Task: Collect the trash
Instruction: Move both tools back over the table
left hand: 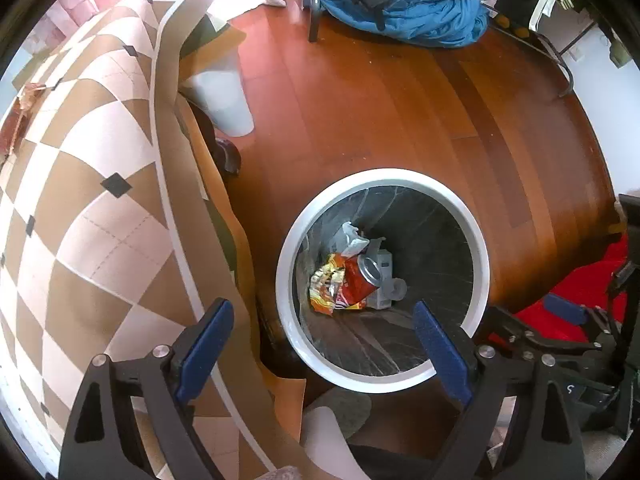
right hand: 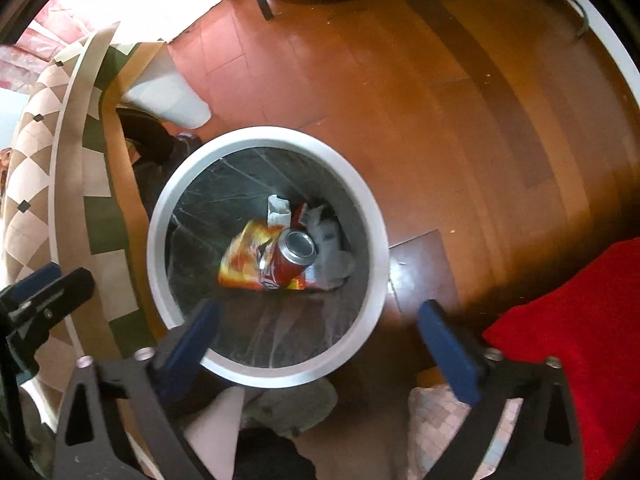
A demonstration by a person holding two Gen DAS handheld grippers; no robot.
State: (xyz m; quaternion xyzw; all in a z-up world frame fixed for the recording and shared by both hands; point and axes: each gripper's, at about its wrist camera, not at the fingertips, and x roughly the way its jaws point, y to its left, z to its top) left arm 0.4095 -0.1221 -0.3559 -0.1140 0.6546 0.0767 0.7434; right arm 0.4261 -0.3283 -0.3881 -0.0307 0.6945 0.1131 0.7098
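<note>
Wooden floor, white-rimmed bin below. Red soda can, orange snack wrapper at bottom, beneath right gripper, left gripper; both spread wide, empty.

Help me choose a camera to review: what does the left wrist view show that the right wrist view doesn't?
Only the left wrist view shows the brown wrapper lying on the checkered tablecloth. Only the right wrist view shows the dark floor tile beside the bin. Both show the white-rimmed bin holding a red can and a snack bag, the wooden floor, the blue bedding, and each view's own open, empty gripper: left gripper, right gripper.
</note>
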